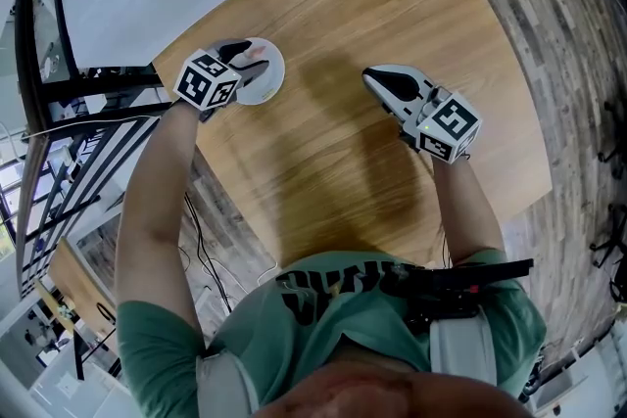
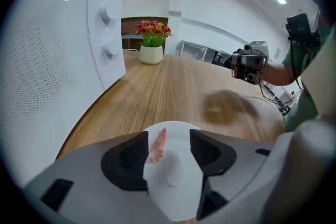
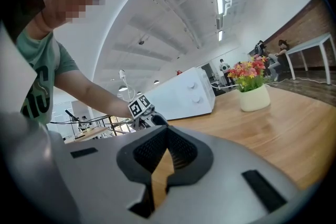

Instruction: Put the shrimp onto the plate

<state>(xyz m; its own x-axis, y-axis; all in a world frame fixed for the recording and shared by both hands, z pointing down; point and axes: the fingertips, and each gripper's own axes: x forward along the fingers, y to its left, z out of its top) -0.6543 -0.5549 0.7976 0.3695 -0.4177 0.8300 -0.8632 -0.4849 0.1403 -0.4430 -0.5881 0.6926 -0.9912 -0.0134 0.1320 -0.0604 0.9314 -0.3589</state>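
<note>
Table [image 2: 173, 81], plate [image 2: 176, 129], shrimp [image 2: 156, 146] lengthwise along jaws

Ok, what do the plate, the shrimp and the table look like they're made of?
Plate: smooth, matte white, no sharp glare; ceramic or plastic, can't tell. Shrimp: pale pink-orange, curved, uniformly coloured; whether real or a plastic model is unclear. Table: light wood grain in long streaks with a soft sheen, wood or wood-look laminate.
</note>
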